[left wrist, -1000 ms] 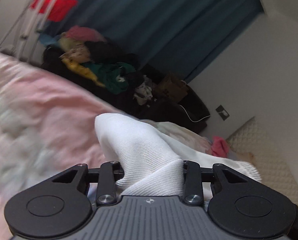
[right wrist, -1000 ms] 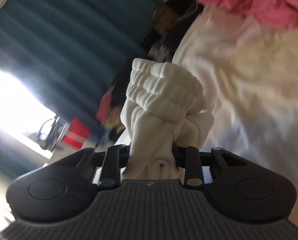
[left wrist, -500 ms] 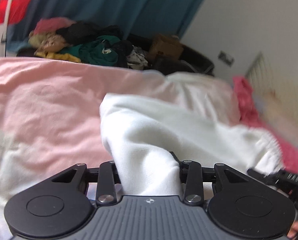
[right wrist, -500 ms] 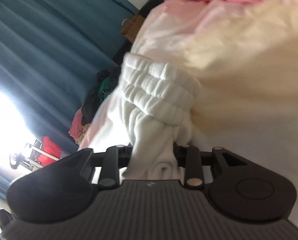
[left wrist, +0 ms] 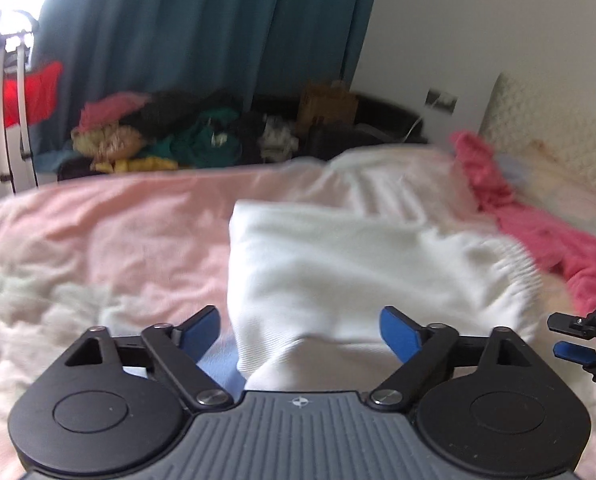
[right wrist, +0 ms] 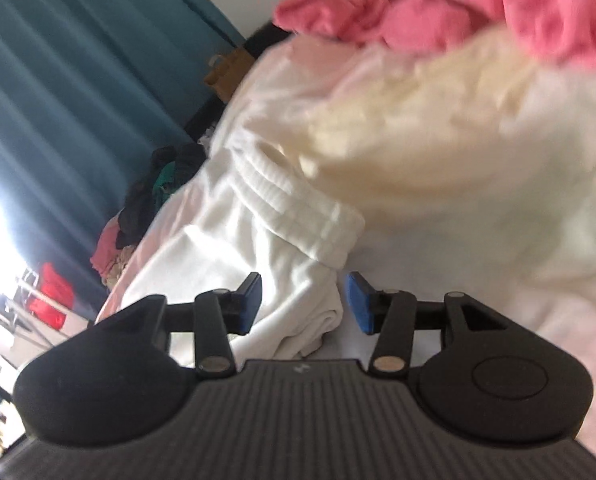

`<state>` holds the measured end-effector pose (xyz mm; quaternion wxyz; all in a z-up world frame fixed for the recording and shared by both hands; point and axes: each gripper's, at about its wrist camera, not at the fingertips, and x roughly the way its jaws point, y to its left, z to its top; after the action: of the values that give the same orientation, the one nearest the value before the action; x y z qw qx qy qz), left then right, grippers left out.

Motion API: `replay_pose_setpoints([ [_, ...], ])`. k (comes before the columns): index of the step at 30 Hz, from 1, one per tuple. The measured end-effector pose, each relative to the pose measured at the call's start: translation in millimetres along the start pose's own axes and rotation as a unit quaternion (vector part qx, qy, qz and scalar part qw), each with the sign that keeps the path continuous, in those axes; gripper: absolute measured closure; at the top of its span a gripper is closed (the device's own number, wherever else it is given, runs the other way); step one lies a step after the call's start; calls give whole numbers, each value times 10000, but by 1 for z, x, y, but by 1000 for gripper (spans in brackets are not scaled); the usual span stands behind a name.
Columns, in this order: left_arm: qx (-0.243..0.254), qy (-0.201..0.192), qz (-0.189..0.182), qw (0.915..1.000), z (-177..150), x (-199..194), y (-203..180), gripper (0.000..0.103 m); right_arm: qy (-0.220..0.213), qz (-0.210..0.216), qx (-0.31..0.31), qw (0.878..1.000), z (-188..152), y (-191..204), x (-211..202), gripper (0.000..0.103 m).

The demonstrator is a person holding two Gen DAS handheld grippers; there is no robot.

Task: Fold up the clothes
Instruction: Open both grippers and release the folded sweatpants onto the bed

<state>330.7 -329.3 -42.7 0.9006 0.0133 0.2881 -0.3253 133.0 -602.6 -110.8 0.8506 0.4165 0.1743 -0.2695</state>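
A white knit garment [left wrist: 358,264] with a ribbed elastic band [right wrist: 294,200] lies folded over on the bed. My left gripper [left wrist: 300,332] sits low over its near end; the jaws are opening wide, and the blue pads [left wrist: 202,332] stand clear of the cloth that lies between them. My right gripper [right wrist: 304,304] is at the band end, its jaws also opening. A fold of the white cloth lies between its pads [right wrist: 358,306] without being pressed. In the left wrist view the right gripper [left wrist: 578,340] shows at the right edge.
A pink blanket [left wrist: 98,232] covers the bed. A bright pink garment [left wrist: 538,232] and a cream fleece [right wrist: 458,140] lie beyond the white one. A pile of clothes [left wrist: 158,140] sits past the far bed edge below a teal curtain [left wrist: 218,20], beside a white drying rack [left wrist: 2,80].
Both grippers came down to the bed with the white garment and let go of it; their jaws, shut on the cloth before, now stand apart. The left view has levelled out.
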Motion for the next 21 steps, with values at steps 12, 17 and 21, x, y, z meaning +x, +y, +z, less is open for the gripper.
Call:
replay_pose_setpoints([
  [12, 373, -928, -110, 9949, 42, -209, -56, 0, -928, 807, -1466, 9815, 35, 88, -190, 40],
  [17, 469, -1227, -5, 9913, 37, -284, -75, 0, -1184, 1050, -1997, 9670, 26, 108, -257, 15],
  [21, 561, -1345, 20, 9893, 23, -330, -86, 0, -1104, 1096, -2355, 9593, 4, 118, -289, 14],
])
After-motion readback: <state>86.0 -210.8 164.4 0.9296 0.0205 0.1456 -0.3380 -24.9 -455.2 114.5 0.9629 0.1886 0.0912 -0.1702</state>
